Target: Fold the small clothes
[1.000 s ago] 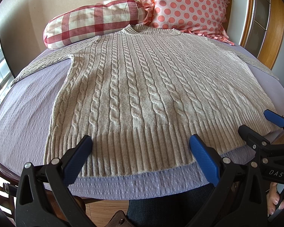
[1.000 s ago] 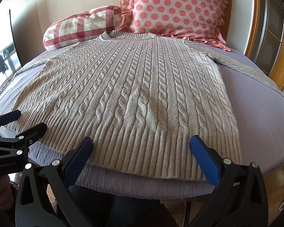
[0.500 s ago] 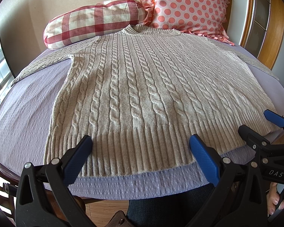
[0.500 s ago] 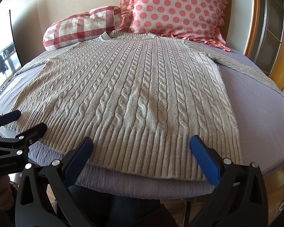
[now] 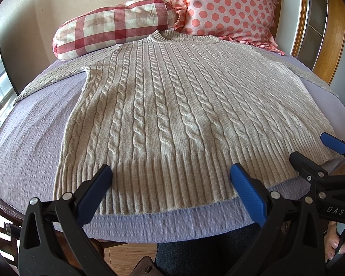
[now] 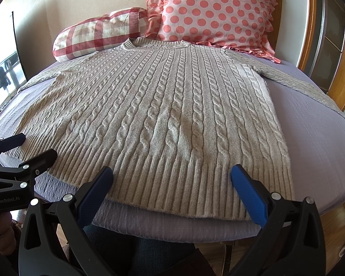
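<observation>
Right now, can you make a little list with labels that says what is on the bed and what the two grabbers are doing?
garment: grey cable-knit sweater, spread flat, not folded yet
sleeves: stretched out to both sides
neck: points toward the pillows
surface: lilac bedspread
pillows: red checked pillow and pink dotted pillow, past the collar
left gripper: open, over the ribbed hem, holding nothing
right gripper: open, over the ribbed hem, holding nothing
</observation>
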{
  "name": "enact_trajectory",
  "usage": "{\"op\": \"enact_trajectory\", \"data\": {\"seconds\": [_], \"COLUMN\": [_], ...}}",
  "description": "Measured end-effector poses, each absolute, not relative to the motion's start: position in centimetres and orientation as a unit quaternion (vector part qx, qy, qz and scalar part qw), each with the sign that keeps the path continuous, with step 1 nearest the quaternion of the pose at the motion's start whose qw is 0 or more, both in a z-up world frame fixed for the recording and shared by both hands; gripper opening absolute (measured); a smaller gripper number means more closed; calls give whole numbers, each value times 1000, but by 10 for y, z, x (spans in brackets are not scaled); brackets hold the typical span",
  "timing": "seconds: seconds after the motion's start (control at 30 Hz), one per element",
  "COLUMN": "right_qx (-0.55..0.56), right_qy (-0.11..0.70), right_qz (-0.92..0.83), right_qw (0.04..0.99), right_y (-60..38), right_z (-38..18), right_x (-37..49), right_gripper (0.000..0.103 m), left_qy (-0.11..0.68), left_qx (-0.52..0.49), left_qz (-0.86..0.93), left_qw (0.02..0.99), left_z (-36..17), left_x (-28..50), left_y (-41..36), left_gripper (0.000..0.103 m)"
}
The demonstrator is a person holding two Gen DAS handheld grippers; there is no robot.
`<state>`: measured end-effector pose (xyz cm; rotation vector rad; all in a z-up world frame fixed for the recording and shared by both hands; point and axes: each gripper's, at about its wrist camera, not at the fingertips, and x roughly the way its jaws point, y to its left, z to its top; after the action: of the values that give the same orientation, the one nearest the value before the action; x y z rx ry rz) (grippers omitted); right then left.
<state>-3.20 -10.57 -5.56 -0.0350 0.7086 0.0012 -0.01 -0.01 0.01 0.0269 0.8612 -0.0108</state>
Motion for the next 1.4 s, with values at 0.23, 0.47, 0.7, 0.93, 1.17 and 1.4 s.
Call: {"op": "enact_trajectory", "data": {"seconds": [0.23, 0.47, 0.7, 0.93, 1.17, 1.4], "right_qx": [70, 305, 460, 497, 470, 308], "right_qy": [293, 216, 224, 208, 160, 114], "right_qz": [66, -103, -251, -303, -278, -60], "right_qw": [951, 922, 822, 786, 822, 942], "right_y": [-166, -391, -546, -586, -572, -398], "right_z": [-25, 25, -4, -23, -6, 116], "right_x": [-23, 22, 69, 92, 100, 146], "right_gripper": [102, 100, 58, 49, 8, 8], "left_qy": [424, 393, 342, 335, 327, 312], "left_qx": [18, -66, -129, -201, -240, -285], "left_qz": [-20, -33, 18, 54, 89, 107], "left_qw": [905, 916, 931, 919, 910, 900], "left_z": [2, 25, 49, 54, 53, 54], "left_x": [3, 29, 65, 90, 102, 111], "left_y": [2, 50, 119, 181, 235, 299], "left_gripper": [101, 101, 101, 101, 101, 101]}}
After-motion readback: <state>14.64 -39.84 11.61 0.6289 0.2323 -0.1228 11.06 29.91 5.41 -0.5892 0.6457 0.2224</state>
